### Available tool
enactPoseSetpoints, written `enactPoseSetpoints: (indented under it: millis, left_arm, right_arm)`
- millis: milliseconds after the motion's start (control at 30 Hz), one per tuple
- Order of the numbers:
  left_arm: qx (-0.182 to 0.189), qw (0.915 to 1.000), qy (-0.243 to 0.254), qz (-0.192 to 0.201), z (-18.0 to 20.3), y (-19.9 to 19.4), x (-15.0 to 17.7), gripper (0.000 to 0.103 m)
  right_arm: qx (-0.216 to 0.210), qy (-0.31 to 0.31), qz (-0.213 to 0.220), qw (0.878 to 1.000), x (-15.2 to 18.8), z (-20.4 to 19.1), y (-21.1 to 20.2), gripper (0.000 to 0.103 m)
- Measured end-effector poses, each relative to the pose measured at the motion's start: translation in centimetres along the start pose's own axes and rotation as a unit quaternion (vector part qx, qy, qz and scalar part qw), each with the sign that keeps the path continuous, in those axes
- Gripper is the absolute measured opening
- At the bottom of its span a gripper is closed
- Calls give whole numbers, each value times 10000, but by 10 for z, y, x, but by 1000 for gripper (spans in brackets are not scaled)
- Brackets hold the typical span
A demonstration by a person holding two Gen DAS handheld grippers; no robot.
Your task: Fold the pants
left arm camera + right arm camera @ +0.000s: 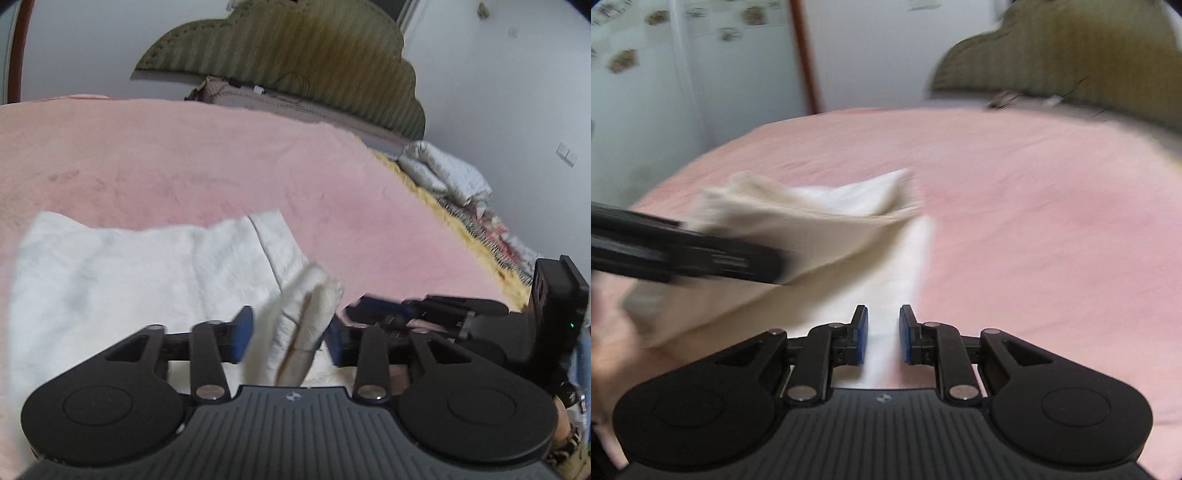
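1. Left gripper [290, 334] has its blue pads spread apart, and a bunched fold of the white pants [122, 280] stands up in the gap between them. The pads don't look like they're pressing on the cloth, so I'd call it let go, not gripped.
2. Right gripper [883, 334] has its jaws only a little way apart, and neither pad is pinching anything. White fabric lies flat underneath and shows through the narrow gap.
3. Pants in the left wrist view are spread over the near left part of the bed, with a seam or hem line running diagonally just above the bunched bit.
4. From the right wrist view the pants [820, 229] look blurry: one layer is lifted and creased over near the left gripper [701, 254], which comes in from the left edge as a dark bar against the cloth.
5. Everything sits on a pink blanket [184, 155] covering the bed.
6. Further back there's an olive scalloped headboard [295, 55] against a white wall [498, 92].
7. Off to the right edge of the bed in the left view lies a folded pale quilt [443, 173], with a yellowish fringed cover [454, 218] beneath it.
8. Right view also shows a reddish-brown door frame [805, 55] on the far wall.
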State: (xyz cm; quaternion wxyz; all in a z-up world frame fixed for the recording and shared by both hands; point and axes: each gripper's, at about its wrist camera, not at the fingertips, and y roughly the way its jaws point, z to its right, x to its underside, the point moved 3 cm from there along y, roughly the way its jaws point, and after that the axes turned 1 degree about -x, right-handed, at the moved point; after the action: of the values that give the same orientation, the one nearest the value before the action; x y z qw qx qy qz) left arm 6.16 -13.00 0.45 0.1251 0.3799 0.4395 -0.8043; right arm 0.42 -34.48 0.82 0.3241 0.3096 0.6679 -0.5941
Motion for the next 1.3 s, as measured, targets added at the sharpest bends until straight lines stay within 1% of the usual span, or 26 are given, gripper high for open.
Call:
enactPoseSetpoints:
  millis: [67,133,167,233,267,333,400,433,500,533,600,633,667,733,767,800,867,900,933,1000,1067,1100,1167,1200,1233,1300]
  left_arm:
    - [111,9995,-213,215,-13,-21,-6,62]
    - [223,9990,-180,351,-16,-34,-14,63]
    - [163,9985,-160,491,-19,-43,-20,64]
    - [-257,9966,-101,772,-29,-51,-26,66]
    - [-581,9949,-75,821,-32,-47,-33,67]
    - [-1117,9911,-125,711,-50,-36,-39,66]
    - [-1350,9898,-282,369,-70,-19,-42,66]
    - [-1418,9891,-365,163,-80,-9,-40,66]
    - [-1529,9866,-452,-348,-101,14,-33,65]
    - [-1552,9858,-404,-491,-107,23,-28,65]
    - [-1650,9855,-216,-320,-107,20,-21,63]
    - [-1641,9862,-174,-153,-103,12,-19,63]
    - [-1522,9883,-107,23,-97,2,-17,63]
    - [-1360,9904,85,238,-85,-11,-11,65]
    - [-1393,9896,270,233,-77,-12,-6,67]
    - [-1493,9876,459,131,-73,-9,-1,68]
    - [-1751,9800,893,-301,-68,13,17,69]
    - [-1834,9768,1067,-282,-66,17,22,70]
    - [-1854,9763,1104,-187,-65,13,25,70]
    - [-1625,9827,878,-130,-65,-4,22,69]
    - [-1488,9866,673,37,-70,-25,24,70]
    - [-1547,9858,639,158,-74,-35,25,70]
    - [-1867,9799,648,285,-80,-53,30,70]
    - [-1982,9776,670,238,-84,-57,33,69]
    - [-1997,9771,727,148,-88,-58,38,69]
    - [-1929,9762,989,-110,-89,-52,51,69]
  right_arm:
    - [448,15,322,9985,-13,4,-10,18]
    - [483,119,705,9963,-28,4,-17,18]
    - [407,174,852,9954,-36,2,-17,18]
    - [127,164,936,9954,-50,-7,-11,18]
    - [-14,69,886,9960,-55,-14,-3,18]
    - [-285,-252,616,9974,-61,-32,20,18]
    - [-333,-471,315,9978,-63,-43,46,18]
    - [-234,-621,112,9977,-62,-46,62,18]
    - [363,-870,-264,9952,-50,-48,88,20]
    - [498,-884,-273,9945,-47,-48,90,20]
    - [534,-551,-113,9970,-47,-49,76,21]
    - [566,-605,43,9966,-46,-58,65,21]
    - [456,-720,189,9962,-44,-69,53,21]
    - [-134,-884,295,9956,-31,-87,37,22]
    - [-400,-968,224,9942,-24,-95,34,22]
    - [-527,-1074,97,9928,-16,-101,35,22]
    - [-250,-1342,-236,9904,3,-104,48,22]
    - [-153,-1394,-238,9898,11,-101,54,22]
    - [-222,-1201,-121,9924,14,-97,55,22]
    - [-200,-685,-87,9974,12,-93,49,22]
    - [-191,-704,133,9972,11,-103,35,23]
    - [-290,-716,212,9968,13,-109,29,23]
    - [-523,-834,244,9948,18,-121,22,24]
    - [-515,-1002,163,9935,22,-127,23,26]
    - [-397,-1154,105,9925,25,-129,29,33]
    - [-305,-994,131,9945,28,-122,37,46]
